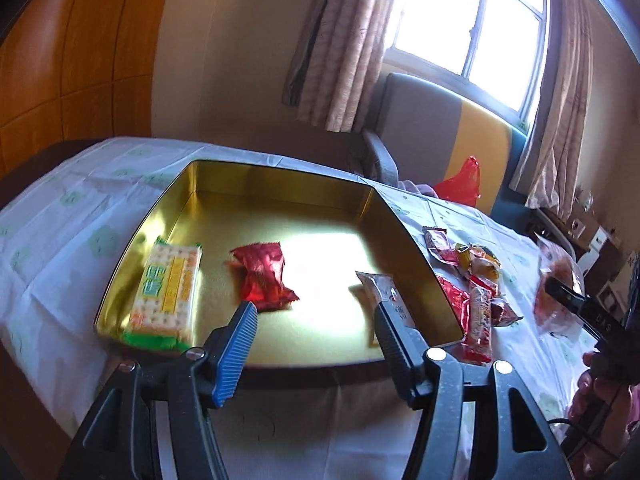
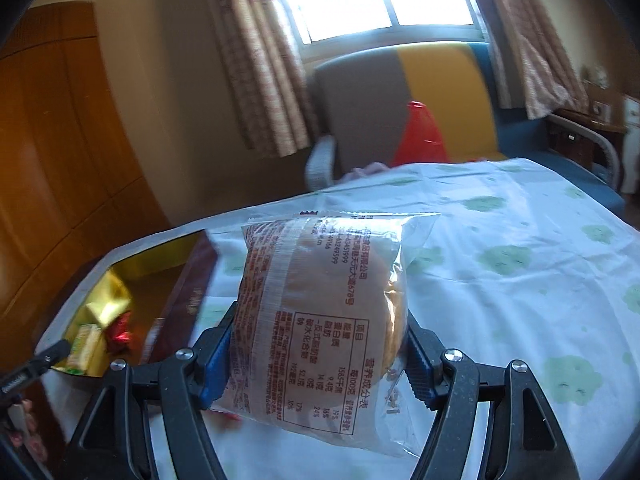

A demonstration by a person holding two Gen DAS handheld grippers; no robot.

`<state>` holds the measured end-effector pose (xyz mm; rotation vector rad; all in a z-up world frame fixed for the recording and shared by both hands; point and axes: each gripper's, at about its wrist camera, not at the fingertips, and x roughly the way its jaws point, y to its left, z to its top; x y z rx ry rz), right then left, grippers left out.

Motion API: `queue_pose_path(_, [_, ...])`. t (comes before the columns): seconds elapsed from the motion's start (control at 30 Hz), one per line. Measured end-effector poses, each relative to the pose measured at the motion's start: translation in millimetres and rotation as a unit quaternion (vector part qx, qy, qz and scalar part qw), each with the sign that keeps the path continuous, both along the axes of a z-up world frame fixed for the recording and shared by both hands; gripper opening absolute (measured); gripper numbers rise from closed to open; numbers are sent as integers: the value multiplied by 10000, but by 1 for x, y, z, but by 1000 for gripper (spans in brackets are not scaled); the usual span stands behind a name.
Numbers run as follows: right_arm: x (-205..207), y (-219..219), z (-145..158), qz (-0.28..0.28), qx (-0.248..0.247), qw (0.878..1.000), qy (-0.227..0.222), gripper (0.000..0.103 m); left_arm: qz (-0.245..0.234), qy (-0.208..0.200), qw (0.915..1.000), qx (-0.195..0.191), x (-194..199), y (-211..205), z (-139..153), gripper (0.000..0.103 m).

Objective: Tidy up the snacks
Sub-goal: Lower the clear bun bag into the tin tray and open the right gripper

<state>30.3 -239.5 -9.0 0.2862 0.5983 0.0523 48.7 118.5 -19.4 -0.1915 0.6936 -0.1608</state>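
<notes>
The right tool [image 2: 318,344] squeezes a clear bag with a round cake [image 2: 320,300] above the worktop [image 2: 520,240]. The gold tin [image 1: 404,220] sits at nine o'clock from it. The left tool [image 1: 316,316] is wide open and holds nothing. Carry the bag over the tin's edge, go low, then let go gently.

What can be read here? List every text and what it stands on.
"营养成分表": bread bag, heading of its printed table.
"每100克": bread bag, a column head in that table.
Cracker packet: print too blurred to read.
Red wrapper: too blurred to read.
</notes>
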Motion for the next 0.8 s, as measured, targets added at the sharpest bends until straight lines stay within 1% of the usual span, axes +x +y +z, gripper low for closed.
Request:
queue_pose_path(0.1, [5, 37, 13, 446, -11, 9990, -100, 72, 49, 28, 10000, 21, -4, 5, 0, 62])
queue_pose_path(0.2, [13, 73, 22, 854, -12, 9963, -113, 72, 275, 25, 9996, 11, -9, 12, -1, 62])
queue_pose_path(0.27, [19, 96, 25, 1109, 0, 9938, -79, 72, 447, 24, 9990, -57, -11, 19, -2, 62])
queue_pose_path(0.4, [31, 138, 24, 1541, -51, 9880, 59, 72, 794, 31, 9968, 65, -14, 30, -3, 62])
queue_pose_path(0.53, [47, 169, 16, 1772, -167, 9836, 293, 72, 1043, -18, 9945, -63, -18, 44, -2, 62])
queue_pose_path(0.6, [56, 184, 13, 1851, -269, 9815, 400, 72, 1126, -49, 9936, -48, -19, 48, -1, 62])
queue_pose_path(0.8, [78, 216, 0, 1953, -633, 9761, 716, 72, 1206, -79, 9925, -173, -19, 55, 1, 62])
